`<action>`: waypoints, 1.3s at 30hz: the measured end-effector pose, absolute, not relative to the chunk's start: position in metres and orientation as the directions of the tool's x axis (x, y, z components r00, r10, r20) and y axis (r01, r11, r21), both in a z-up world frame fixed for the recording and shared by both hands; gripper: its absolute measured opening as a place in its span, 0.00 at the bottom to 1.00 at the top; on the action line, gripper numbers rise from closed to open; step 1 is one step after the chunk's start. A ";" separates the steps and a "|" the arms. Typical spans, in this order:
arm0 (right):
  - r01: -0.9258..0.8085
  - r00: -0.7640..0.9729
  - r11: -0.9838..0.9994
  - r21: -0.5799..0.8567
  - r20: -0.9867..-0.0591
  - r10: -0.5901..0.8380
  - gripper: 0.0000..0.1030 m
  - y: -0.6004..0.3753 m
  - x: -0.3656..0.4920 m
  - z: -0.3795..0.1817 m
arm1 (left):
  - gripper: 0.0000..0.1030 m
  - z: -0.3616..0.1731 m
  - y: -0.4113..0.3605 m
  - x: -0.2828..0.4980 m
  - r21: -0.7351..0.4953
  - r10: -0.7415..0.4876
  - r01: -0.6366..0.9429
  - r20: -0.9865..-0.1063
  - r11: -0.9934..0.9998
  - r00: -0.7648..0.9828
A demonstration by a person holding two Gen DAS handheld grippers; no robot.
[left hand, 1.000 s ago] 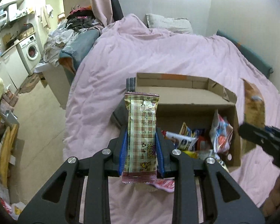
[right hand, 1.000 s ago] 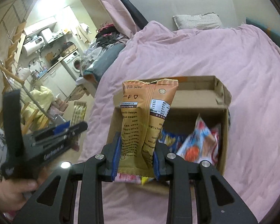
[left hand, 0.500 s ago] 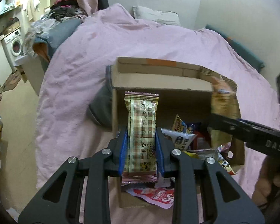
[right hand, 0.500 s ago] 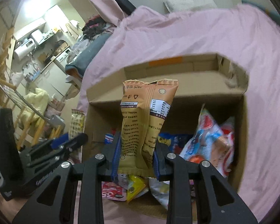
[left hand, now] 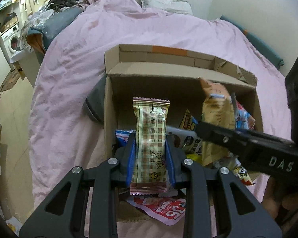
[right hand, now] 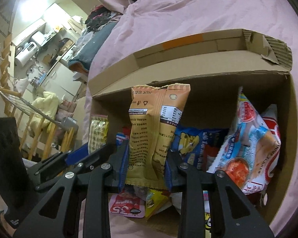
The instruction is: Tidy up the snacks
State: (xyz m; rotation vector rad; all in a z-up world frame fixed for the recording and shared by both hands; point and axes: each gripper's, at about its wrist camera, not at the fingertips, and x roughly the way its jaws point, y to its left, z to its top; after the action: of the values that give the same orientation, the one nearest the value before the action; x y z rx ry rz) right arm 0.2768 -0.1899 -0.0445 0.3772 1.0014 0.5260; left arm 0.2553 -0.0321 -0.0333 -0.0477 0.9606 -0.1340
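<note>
- Cardboard box [left hand: 109,107] sits open on a bed with a pink duvet [left hand: 69,69], its far flap folded back and an orange strip of tape along that flap.
- Left hand-held gripper [left hand: 150,158] pinches a beige checked snack bar [left hand: 151,138] upright between its blue pads, low over the left part of the box interior; the pads press on both long edges of the wrapper.
- Right hand-held gripper [right hand: 147,166] has an orange snack packet [right hand: 155,130] standing between its blue pads, printed back facing the camera; its jaws have just been opening, and the packet now looks loosely held (the right pad seems barely on the wrapper, so a firm pinch is doubtful).
- From the left wrist view, the right hand-held gripper reaches in from the right edge with the orange snack packet over the middle of the box, just beside the snack bar.
- Inside the box lie loose snacks: a blue packet [right hand: 190,148], a pale blue and red bag [right hand: 246,148] leaning on the right wall, and a red-and-white pouch [right hand: 127,206] at the near edge.
- A washing machine [left hand: 11,39] stands far left.
</note>
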 end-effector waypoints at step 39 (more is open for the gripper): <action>-0.210 0.745 0.959 0.190 -0.604 0.283 1.00 -0.224 0.102 0.042 | 1.00 0.030 0.014 0.114 -0.091 -0.029 -0.055 -0.730 0.994 0.683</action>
State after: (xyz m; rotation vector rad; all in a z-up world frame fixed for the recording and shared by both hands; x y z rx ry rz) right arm 0.1021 -0.2241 0.0419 0.1127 0.6784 0.2701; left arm 0.1139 0.0138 0.0301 -0.1081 0.8190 0.0143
